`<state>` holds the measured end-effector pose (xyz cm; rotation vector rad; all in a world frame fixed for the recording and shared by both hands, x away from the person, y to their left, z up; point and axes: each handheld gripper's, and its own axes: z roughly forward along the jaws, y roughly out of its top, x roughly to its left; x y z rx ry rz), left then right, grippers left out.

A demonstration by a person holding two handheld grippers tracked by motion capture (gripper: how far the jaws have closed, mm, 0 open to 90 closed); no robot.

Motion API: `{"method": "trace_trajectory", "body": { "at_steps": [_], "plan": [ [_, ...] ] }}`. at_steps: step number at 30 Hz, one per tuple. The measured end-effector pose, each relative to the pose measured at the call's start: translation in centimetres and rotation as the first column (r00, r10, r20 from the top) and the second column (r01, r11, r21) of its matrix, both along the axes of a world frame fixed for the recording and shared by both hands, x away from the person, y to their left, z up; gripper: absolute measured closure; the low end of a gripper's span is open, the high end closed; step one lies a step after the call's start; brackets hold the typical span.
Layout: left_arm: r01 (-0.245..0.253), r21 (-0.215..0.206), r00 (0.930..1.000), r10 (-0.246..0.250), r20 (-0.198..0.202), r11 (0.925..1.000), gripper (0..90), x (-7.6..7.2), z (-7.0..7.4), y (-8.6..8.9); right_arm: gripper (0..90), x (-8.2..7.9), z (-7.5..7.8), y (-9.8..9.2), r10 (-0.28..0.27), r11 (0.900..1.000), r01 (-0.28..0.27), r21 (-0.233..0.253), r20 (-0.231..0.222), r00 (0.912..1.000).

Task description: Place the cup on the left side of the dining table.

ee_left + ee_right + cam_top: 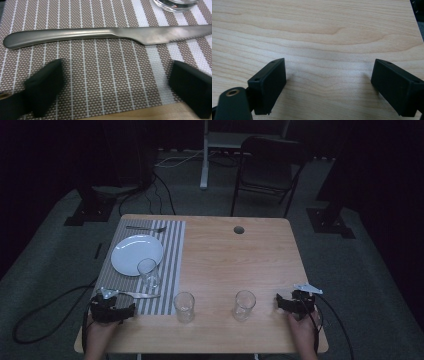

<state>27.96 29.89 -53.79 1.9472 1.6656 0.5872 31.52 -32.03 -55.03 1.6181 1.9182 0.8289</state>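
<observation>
The table [225, 255] is pale wood, and at its 9 o'clock side lies a grey-and-white striped placemat [172, 245]. On the mat sit a white plate [136, 254], a fork [145, 228] at the plate's 12 o'clock, and a clear glass [148, 272] at the plate's 5 o'clock, its base overlapping the plate's rim in the high view. Two more glasses [184, 307] [244, 305] stand on bare wood toward 6 o'clock.

The thing in hand is the knife [100, 36]. It lies flat along the mat's near edge, just beyond the left gripper [115, 82], handle toward 9 o'clock and blade toward 3 o'clock in the left gripper view. It looks to be one piece of brushed metal with a rounded handle end and a fine serrated edge. I judge it stiff, moderately heavy for its size, slick and low to the mat, so it could skid or twist. The thick handle, near its middle, seems the best place to pinch, across its width.

The left gripper stands released, jaws wide apart on the mat, touching nothing. The right gripper [328, 80] is likewise released over bare wood at the table's 4 o'clock.
</observation>
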Motion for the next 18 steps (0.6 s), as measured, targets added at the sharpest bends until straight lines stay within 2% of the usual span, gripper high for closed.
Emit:
{"method": "trace_trajectory", "body": {
  "at_steps": [2,3,4,6,11,14,18],
  "plan": [
    [0.006,-0.005,0.9999,-0.006,0.008,1.0,0.1,-0.11,-0.22,0.21,12.3,-0.01,0.0,0.0,0.0,1.0,0.0,0.0,0.0,1.0],
    [0.001,0.011,1.0,-0.001,0.004,0.9999,0.2,-0.15,-0.23,0.24,12.3,-0.01,0.0,0.0,0.0,1.0,0.0,0.0,-0.001,1.0],
    [-0.015,0.016,0.9998,0.014,0.015,0.9998,0.1,-0.2,-0.25,0.32,12.3,-0.01,0.0,0.0,0.0,1.0,0.0,0.0,-0.001,1.0],
    [-0.015,0.016,0.9997,0.015,0.02,0.9998,0.1,-0.22,-0.31,0.48,12.3,-0.01,0.0,0.0,0.0,1.0,0.0,0.001,0.0,1.0],
    [0.04,0.0,0.9964,-0.04,0.075,0.9992,0.2,-0.47,-0.81,0.97,12.3,-0.01,0.0,0.01,0.0,1.0,0.0,0.0,0.0,1.0],
    [0.048,-0.001,0.996,-0.048,0.076,0.9988,0.2,-0.52,-0.82,1.06,12.3,-0.02,0.0,0.01,-0.001,1.0,0.001,0.0,0.0,1.0],
    [0.03,-0.001,0.9966,-0.03,0.077,0.9996,0.2,-0.62,-0.83,0.92,12.3,-0.03,0.0,0.01,-0.002,1.0,0.002,0.0,0.0,1.0]
  ]
}}
